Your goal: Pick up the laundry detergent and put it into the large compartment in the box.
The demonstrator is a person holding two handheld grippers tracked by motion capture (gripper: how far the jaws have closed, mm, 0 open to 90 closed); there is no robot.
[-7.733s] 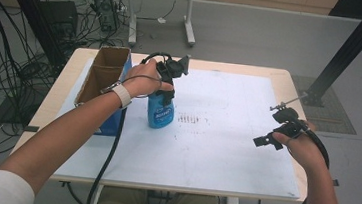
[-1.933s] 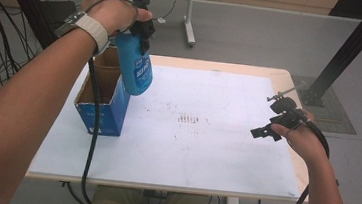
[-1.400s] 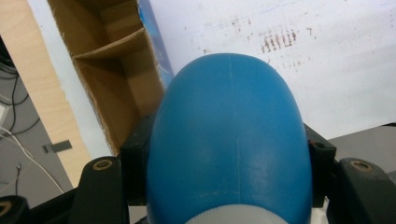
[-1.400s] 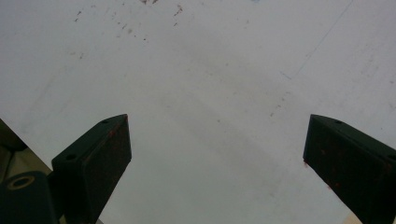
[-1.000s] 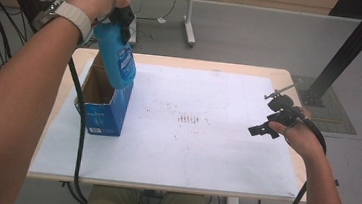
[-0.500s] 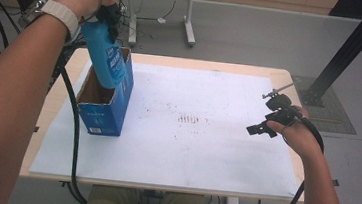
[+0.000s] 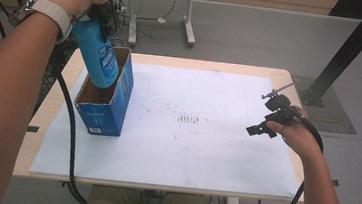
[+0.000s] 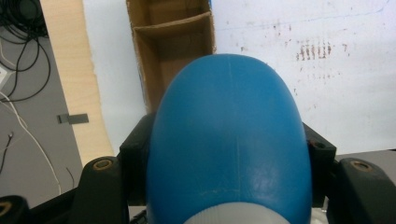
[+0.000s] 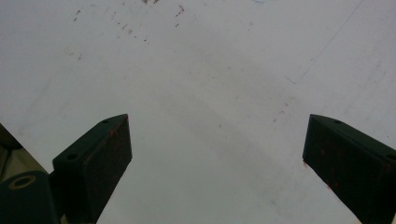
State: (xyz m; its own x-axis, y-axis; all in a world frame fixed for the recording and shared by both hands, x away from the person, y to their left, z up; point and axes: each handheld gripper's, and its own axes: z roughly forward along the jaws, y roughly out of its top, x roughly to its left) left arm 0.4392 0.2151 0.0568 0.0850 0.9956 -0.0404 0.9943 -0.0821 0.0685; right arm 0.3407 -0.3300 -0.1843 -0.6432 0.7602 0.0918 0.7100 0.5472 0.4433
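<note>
Left hand-held gripper, clamped on the blue bottle, hangs it half inside the cardboard box; next, I judge, lowering straight down, then releasing.

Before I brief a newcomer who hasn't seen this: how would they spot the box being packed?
Start at the white sheet covering the table. At its left edge stands an open-topped blue cardboard box, brown inside with a divider. It is the only container there, and a blue bottle is held just above its opening.
</note>
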